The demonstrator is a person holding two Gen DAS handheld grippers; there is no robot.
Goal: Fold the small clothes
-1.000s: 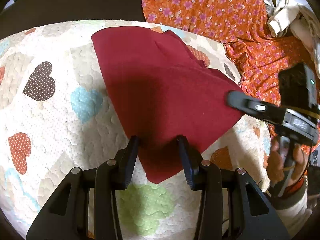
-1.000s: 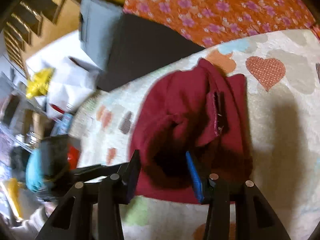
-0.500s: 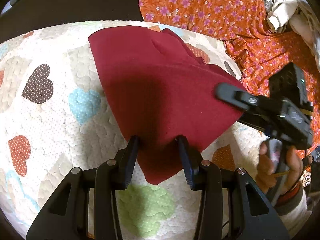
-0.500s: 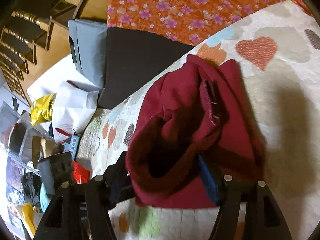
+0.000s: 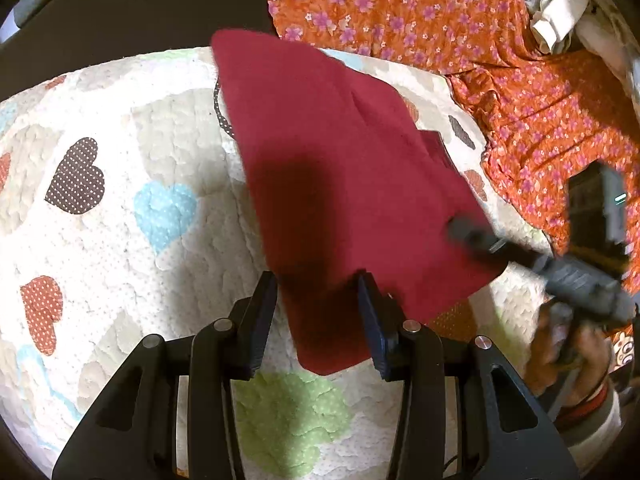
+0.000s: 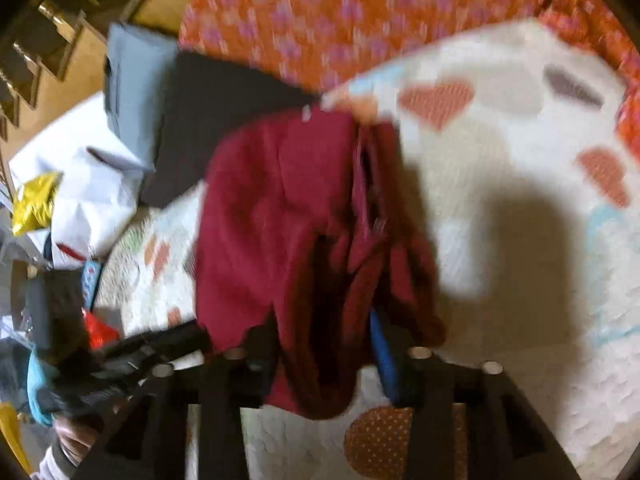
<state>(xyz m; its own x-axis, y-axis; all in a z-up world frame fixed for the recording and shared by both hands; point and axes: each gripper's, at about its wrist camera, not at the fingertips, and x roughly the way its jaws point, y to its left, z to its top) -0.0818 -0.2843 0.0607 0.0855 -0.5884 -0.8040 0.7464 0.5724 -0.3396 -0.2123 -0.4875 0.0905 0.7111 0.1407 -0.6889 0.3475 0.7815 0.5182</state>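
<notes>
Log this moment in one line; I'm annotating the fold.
left tool: around maroon cloth corner | right tool: closing, cloth between | surface: heart quilt

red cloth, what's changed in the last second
The red cloth has swung up and away: its far corner now reaches past the quilt edge. The right tongs have cloth bunched between them and are closing. The left tongs stay astride the near corner at the same width.

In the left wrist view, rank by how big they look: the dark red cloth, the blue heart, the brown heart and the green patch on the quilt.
1. Dark red cloth, by far the largest.
2. Green patch, though it lies nearest the camera, which may enlarge it.
3. Blue heart and brown heart: too alike in size to rank.
</notes>
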